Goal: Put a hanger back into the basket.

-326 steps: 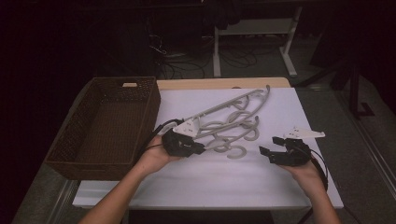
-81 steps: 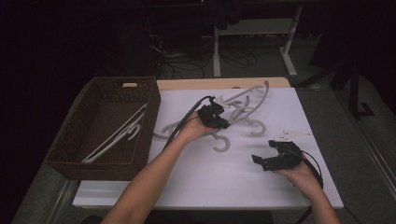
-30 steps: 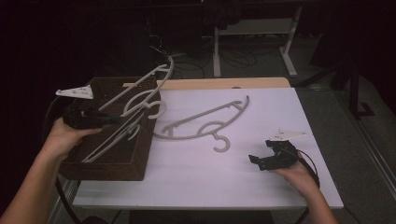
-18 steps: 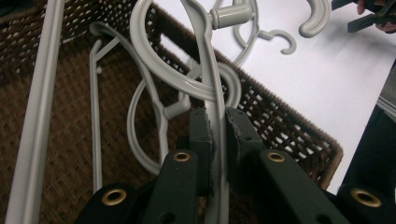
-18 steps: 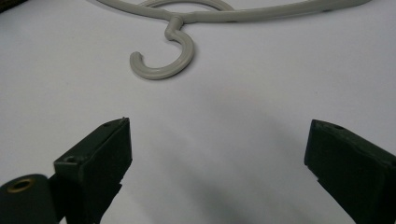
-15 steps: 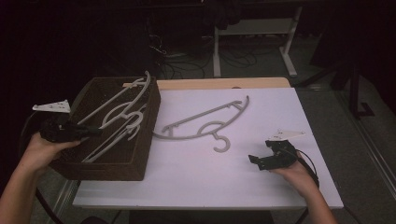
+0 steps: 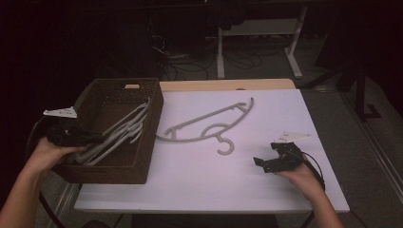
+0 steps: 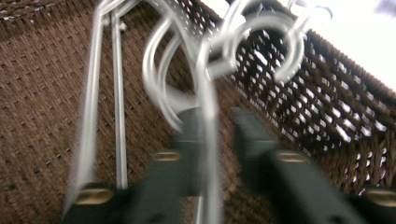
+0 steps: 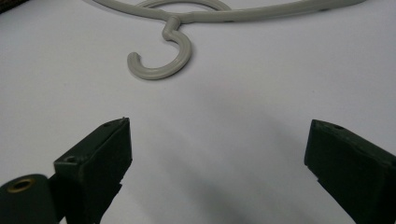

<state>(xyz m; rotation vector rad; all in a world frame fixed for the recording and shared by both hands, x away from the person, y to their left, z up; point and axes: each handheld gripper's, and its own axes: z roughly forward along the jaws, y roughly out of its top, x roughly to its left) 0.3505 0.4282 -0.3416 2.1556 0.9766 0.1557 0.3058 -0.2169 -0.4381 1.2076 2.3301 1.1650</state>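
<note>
Left tongs seemingly clamped on a hanger inside the basket; right tongs wide apart.

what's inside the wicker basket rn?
Grey plastic hangers lie inside the wicker basket, leaning against its right wall. The left gripper reaches in, one hanger's bar between its jaws. Exact count unclear; the basket floor under them is hidden.

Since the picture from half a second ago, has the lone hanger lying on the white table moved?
No. The hanger lies where it did, its hook toward the right gripper, one end near the basket.
</note>
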